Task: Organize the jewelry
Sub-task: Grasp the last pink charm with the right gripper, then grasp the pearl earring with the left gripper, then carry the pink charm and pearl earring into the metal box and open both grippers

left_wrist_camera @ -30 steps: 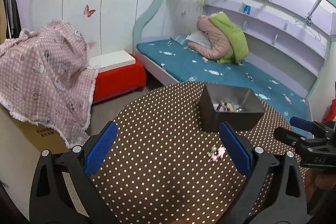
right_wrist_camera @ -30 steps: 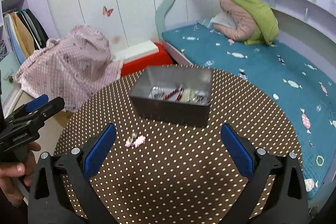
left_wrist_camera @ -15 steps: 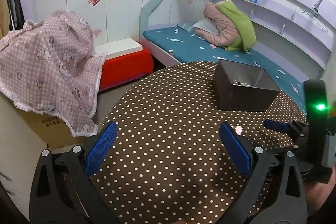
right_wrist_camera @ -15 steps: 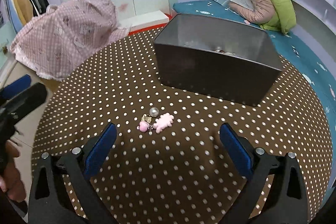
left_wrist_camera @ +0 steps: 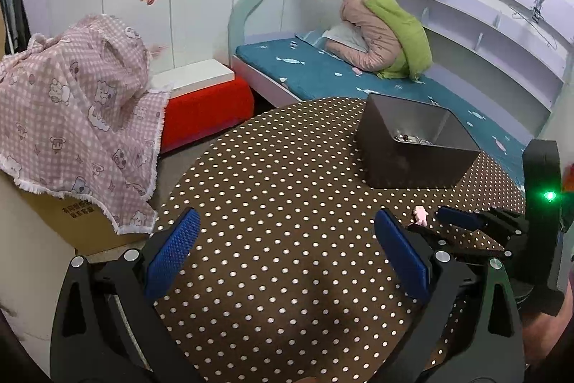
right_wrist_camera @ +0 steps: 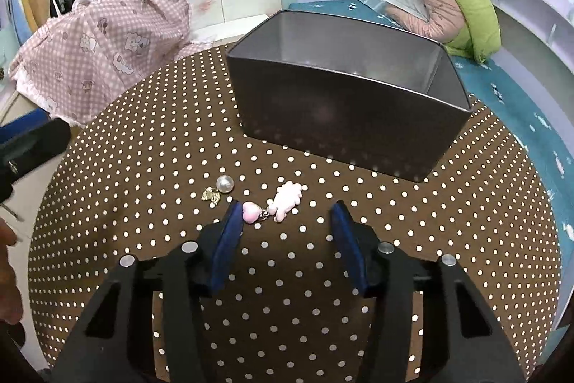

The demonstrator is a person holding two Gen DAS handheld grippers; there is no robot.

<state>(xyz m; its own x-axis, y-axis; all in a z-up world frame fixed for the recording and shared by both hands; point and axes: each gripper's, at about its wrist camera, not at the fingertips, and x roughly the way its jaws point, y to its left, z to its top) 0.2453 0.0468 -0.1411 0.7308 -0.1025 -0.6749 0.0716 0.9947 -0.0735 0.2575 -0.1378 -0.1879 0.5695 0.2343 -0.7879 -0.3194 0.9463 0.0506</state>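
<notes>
A pink charm piece (right_wrist_camera: 283, 200) with a pink heart bead (right_wrist_camera: 250, 212) lies on the brown polka-dot table (right_wrist_camera: 143, 167), with a white pearl (right_wrist_camera: 225, 183) and a small gold charm (right_wrist_camera: 211, 194) just to its left. My right gripper (right_wrist_camera: 287, 221) is low over the table, open, its jaws on either side of the pink piece, the left pad beside the heart. A dark metal box (right_wrist_camera: 344, 117) stands behind; it holds jewelry in the left wrist view (left_wrist_camera: 412, 140). My left gripper (left_wrist_camera: 287, 250) is open and empty over the table's left part.
A pink checked cloth (left_wrist_camera: 71, 117) covers a cardboard box left of the table. A red stool (left_wrist_camera: 204, 106) and a bed with a teal mattress (left_wrist_camera: 323, 74) lie beyond. The right gripper's body shows in the left wrist view (left_wrist_camera: 502, 228).
My right gripper has dropped and moved forward to the pink piece, and its jaws have narrowed around it. My left gripper has drawn back slightly and stays open.
</notes>
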